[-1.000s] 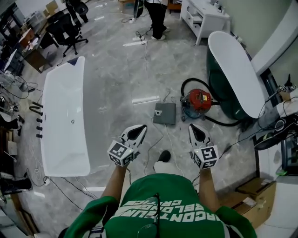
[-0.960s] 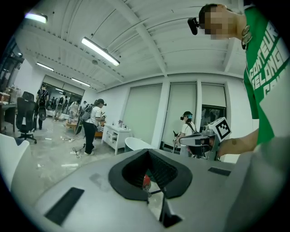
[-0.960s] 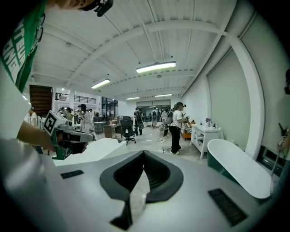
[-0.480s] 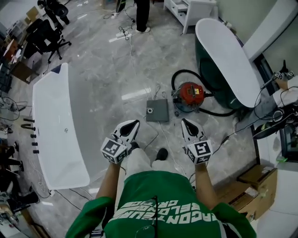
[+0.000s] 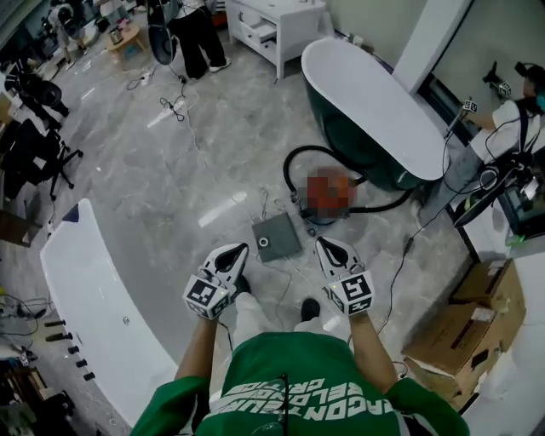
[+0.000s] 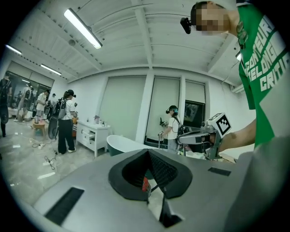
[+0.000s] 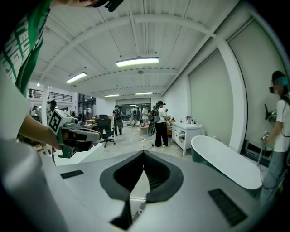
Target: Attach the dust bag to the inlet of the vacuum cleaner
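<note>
— How many grippers are there, and what do they hold?
— Two. The person in the green printed shirt (image 5: 298,383) holds the left gripper (image 5: 241,248) and the right gripper (image 5: 324,241) out over the floor. In each gripper view the jaws are clenched, tips together, with nothing between them.
— And the bag?
— There is one flat grey square dust bag (image 5: 281,234) with a round hole near one edge. It lies on the grey marbled floor (image 5: 170,170), ahead of the grippers and between them, and neither touches it.
— The cleaner?
— One round red vacuum cleaner (image 5: 330,194) stands just beyond the bag, near it. It is too blurred for me to make out its inlet. One black hose (image 5: 288,166) loops from it.
— What else?
— There are two tubs: a dark green bathtub with a white rim (image 5: 366,111) behind the cleaner and a long white bathtub (image 5: 94,289) at the left. There are also one white cabinet (image 5: 272,21) and two brown cardboard boxes (image 5: 447,336) at the right. I can count two other people for sure: a standing person in dark trousers (image 5: 197,38) beside the cabinet, and a person in a white top (image 5: 515,119) at the right edge
</note>
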Tool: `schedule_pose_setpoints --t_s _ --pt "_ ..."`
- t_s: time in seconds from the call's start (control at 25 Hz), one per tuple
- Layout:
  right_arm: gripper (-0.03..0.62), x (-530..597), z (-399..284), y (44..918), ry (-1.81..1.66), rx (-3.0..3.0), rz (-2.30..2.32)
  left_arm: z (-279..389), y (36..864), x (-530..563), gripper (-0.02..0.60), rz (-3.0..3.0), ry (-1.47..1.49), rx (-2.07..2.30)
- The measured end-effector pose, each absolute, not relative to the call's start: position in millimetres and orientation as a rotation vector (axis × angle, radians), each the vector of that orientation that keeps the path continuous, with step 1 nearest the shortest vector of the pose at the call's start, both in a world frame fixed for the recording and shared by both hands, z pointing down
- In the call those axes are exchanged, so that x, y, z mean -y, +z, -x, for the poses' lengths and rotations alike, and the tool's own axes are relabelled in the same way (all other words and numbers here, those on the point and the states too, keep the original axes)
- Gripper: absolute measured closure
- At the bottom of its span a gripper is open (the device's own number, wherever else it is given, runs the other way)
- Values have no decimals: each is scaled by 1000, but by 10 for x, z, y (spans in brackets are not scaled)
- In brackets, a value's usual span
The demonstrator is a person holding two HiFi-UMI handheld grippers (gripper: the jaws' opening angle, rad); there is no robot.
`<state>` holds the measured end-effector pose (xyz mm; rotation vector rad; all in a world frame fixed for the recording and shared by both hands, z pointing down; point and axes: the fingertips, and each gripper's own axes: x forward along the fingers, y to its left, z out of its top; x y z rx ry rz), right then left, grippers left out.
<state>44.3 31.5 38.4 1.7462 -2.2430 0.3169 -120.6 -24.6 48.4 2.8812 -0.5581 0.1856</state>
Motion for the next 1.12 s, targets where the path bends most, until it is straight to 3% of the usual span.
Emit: schedule_pose_setpoints --t_s 0.64,1.12 --pt "586 425 194 522 351 1956 -1994 1512 721 1376 578 -2927 195 133" --pt "586 420 -13 917 411 1883 -2055 1150 1043 1440 577 -2933 237 -5"
